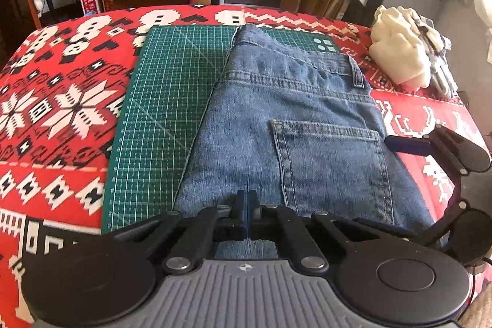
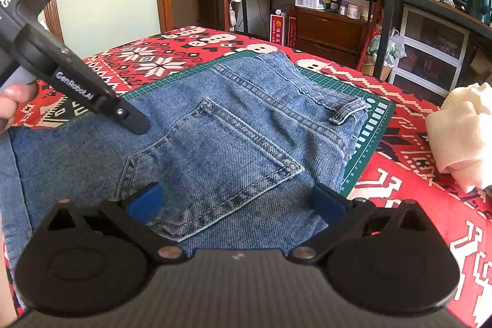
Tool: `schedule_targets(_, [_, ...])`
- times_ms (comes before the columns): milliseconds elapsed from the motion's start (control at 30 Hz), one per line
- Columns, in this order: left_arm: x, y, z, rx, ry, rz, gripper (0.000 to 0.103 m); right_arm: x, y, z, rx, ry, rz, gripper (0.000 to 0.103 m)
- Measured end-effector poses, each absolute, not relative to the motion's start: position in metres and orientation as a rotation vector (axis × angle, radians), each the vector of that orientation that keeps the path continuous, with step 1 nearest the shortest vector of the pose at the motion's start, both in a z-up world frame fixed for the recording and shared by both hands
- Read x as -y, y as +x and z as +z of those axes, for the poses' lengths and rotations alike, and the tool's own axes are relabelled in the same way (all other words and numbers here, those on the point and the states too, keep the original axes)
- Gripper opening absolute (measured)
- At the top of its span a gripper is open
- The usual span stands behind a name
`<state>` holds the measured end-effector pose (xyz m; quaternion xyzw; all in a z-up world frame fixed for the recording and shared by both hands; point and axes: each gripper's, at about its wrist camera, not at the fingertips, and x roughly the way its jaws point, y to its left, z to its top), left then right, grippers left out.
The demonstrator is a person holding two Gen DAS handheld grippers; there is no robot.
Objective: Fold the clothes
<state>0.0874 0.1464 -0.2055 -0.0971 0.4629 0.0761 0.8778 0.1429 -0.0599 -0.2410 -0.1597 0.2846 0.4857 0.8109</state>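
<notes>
Red patterned cloth (image 1: pixel 61 100) covers table; green cutting mat (image 1: pixel 160 100) on top. Jeans (image 1: pixel 276 125) folded on mat, overhanging its right edge, back pocket (image 2: pixel 209 162) up. Cream garment (image 1: pixel 399 51) right of mat (well apart). Left gripper (image 1: pixel 247 211) fingers pressed together, tips on denim, nothing visibly pinched. Right gripper (image 2: pixel 238 202) spread wide above pocket. Judgement: pin near edge, smooth outward before next fold.

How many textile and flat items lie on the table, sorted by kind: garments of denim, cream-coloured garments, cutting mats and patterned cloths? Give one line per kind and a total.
Denim garments: 1, the folded jeans
Cream garments: 1, the bundle at the table's edge
Cutting mats: 1, the green mat
Patterned cloths: 1, the red tablecloth
Total: 4
</notes>
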Motion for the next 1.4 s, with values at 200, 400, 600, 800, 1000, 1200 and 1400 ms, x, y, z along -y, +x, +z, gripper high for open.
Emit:
schedule_targets(200, [-0.151, 0.091, -0.194, -0.943, -0.235, 0.158, 0.006, 0.06, 0.143, -0.24, -0.608, -0.341, 1.037, 0.102])
schedule_targets(400, [-0.157, 0.059, -0.189, -0.974, -0.3, 0.093, 0.008, 0.061, 0.142, -0.24, -0.608, -0.34, 1.038, 0.102])
schedule_targets(600, [-0.158, 0.042, -0.207, -0.993, -0.243, 0.105, 0.007, 0.061, 0.142, -0.24, -0.608, -0.34, 1.037, 0.102])
schedule_targets(800, [-0.168, 0.024, -0.204, -1.012, -0.258, 0.097, 0.007, 0.062, 0.143, -0.24, -0.609, -0.34, 1.037, 0.102])
schedule_targets(1000, [-0.177, 0.007, -0.199, -1.019, -0.257, 0.118, 0.006, 0.061, 0.142, -0.24, -0.609, -0.34, 1.037, 0.102])
schedule_targets(1200, [-0.162, 0.027, -0.189, -0.96, -0.216, 0.099, 0.007, 0.061, 0.142, -0.24, -0.609, -0.34, 1.037, 0.103])
schedule_targets(1400, [-0.173, 0.047, -0.208, -0.977, -0.231, 0.136, 0.004, 0.062, 0.142, -0.24, -0.609, -0.339, 1.037, 0.102])
